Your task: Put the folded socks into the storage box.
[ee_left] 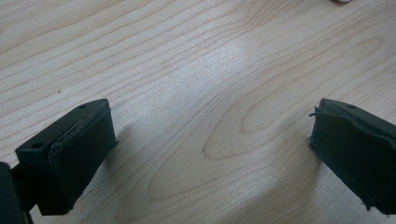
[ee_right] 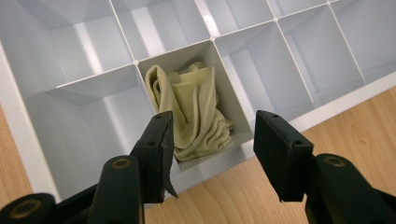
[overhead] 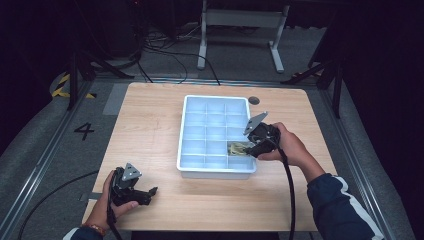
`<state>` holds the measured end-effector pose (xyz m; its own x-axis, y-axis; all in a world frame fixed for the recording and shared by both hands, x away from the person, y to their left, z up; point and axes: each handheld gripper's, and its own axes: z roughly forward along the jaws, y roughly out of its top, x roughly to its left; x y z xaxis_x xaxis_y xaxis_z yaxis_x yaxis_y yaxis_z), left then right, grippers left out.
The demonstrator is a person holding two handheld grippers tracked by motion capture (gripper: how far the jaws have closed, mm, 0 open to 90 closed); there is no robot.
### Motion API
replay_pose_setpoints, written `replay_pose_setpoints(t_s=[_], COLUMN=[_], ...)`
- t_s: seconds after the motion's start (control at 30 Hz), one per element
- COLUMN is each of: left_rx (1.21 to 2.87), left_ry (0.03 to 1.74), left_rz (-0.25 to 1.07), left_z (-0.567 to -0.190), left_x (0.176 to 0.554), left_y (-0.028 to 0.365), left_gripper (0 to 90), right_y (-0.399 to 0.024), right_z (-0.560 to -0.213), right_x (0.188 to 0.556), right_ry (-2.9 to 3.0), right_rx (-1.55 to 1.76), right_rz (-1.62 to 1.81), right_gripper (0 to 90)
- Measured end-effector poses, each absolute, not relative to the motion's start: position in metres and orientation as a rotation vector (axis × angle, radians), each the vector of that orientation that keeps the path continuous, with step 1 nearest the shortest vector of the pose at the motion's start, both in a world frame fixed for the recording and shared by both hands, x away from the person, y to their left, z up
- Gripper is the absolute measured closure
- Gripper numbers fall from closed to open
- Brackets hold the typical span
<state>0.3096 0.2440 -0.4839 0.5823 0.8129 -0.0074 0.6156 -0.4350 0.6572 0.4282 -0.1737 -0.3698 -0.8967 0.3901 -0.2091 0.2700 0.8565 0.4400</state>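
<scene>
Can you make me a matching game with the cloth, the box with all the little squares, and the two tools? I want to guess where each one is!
Things:
1. cloth
2. divided tray
3. left tool
4. right tool

Places or states:
A. white, standing on the wooden table
B. low over bare wood near the table's front edge, jaws wide apart
C. crumpled inside one compartment by the tray's rim
D. jaws apart above the cloth, holding nothing

Pairs: 1-C, 2-A, 3-B, 4-D
</scene>
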Motion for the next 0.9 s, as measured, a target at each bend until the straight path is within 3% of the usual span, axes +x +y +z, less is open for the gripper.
replay_pose_setpoints(t_s=[0.9], left_rx=[2.192], left_ry=[1.130], left_rz=[0.420], left_z=[-0.484], left_x=[0.310], left_y=[0.244], left_gripper=[0.2], right_y=[-0.225], right_z=[-0.376], right_x=[0.394], right_ry=[2.674], right_rx=[0.554], right_rz=[0.675], right_gripper=[46.9])
